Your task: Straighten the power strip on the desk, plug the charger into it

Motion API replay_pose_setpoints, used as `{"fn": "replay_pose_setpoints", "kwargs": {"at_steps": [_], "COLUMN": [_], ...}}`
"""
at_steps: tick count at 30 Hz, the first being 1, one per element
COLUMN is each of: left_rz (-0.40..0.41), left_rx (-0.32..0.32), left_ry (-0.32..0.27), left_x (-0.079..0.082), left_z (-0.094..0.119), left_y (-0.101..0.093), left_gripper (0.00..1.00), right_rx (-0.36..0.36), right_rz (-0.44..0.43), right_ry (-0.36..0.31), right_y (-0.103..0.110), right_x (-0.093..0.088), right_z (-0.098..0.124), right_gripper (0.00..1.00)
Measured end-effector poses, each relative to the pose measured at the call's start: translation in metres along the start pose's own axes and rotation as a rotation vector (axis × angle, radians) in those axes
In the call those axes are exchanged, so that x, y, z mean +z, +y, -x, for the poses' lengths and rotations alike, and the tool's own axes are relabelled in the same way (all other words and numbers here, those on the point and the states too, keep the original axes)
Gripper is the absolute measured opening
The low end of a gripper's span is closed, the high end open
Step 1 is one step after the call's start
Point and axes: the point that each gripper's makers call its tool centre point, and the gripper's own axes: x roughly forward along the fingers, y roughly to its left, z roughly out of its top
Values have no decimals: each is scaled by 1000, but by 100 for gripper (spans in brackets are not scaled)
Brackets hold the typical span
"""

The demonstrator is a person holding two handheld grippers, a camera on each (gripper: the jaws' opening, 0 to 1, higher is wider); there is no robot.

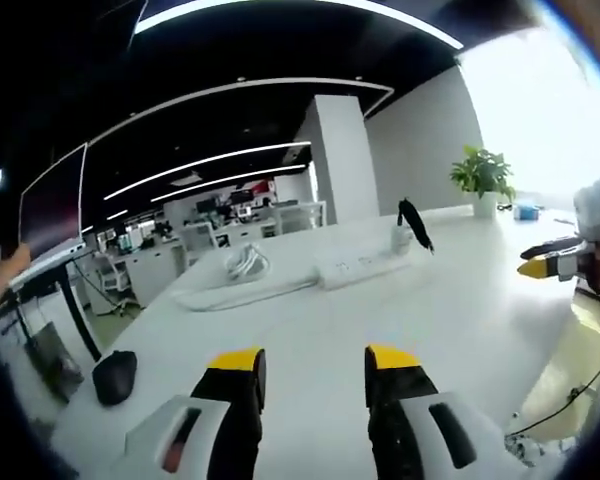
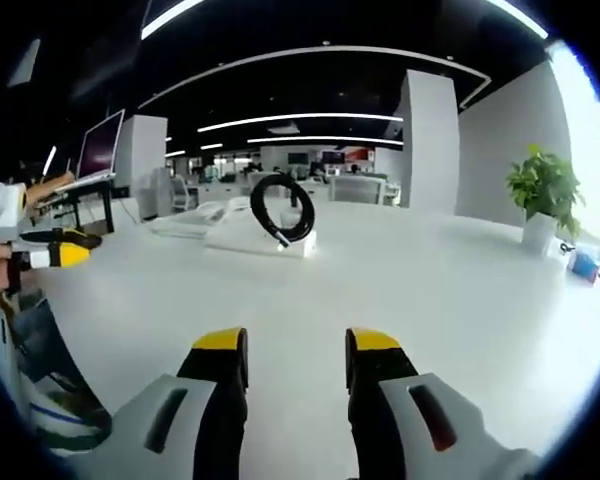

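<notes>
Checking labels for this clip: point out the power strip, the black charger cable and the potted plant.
power strip (image 1: pixel 355 268): left gripper view, top face of its white body.
charger cable (image 2: pixel 283 210): right gripper view, on the black coiled loop.
potted plant (image 2: pixel 543 188): right gripper view, on its green leaves.

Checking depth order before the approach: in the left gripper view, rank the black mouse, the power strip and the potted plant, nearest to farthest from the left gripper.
From the left gripper:
1. Black mouse, on the desk's near left edge, beside the jaws.
2. Power strip, mid-desk, ahead and slightly right.
3. Potted plant, far right end of the desk, by the bright window.
</notes>
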Motion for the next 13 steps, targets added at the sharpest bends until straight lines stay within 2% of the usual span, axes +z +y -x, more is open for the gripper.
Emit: {"fn": "replay_pose_setpoints", "kwargs": {"at_steps": [13], "left_rz": [2], "left_rx": [4], "left_ry": [16], "left_x": [-4], "left_z": [0], "left_y": [1], "left_gripper": [43], "right_rx": [3], "right_rz": [-2], "right_ry": [5], "right_y": [3], "right_x": [-3], "right_z": [2], "right_gripper": [40]}}
